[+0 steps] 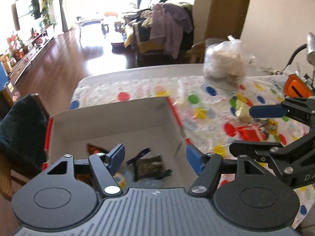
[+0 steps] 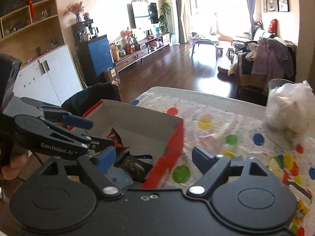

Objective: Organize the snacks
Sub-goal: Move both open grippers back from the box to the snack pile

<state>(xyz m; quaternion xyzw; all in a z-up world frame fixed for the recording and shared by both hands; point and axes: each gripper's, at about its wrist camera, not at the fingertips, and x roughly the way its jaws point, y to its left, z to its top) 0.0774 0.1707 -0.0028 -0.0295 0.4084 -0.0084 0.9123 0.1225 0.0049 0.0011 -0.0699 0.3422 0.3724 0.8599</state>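
Observation:
An open cardboard box [image 1: 110,122], white inside and red outside, stands on the dotted tablecloth [image 1: 206,102]. Snack packets lie in it: a dark one [image 1: 149,165] and an orange one [image 1: 94,149]. My left gripper [image 1: 155,157] hovers open over the box with nothing between its fingers. Right of the box, over the cloth, the right gripper [image 1: 254,129] is open too. Beneath it lie a red packet [image 1: 250,132] and a gold one [image 1: 242,108]. In the right wrist view my right gripper [image 2: 155,157] stands open above the box's red corner [image 2: 169,149], without touching it. The left gripper [image 2: 94,133] reaches over the box [image 2: 141,122] from the left.
A clear plastic bag of pale lumps [image 1: 224,63] sits at the table's far side. An orange object [image 1: 295,88] and a lamp head [image 1: 311,47] are at the far right. A chair with dark cloth [image 1: 19,129] stands left of the box. More bright packets [image 2: 285,167] lie on the right.

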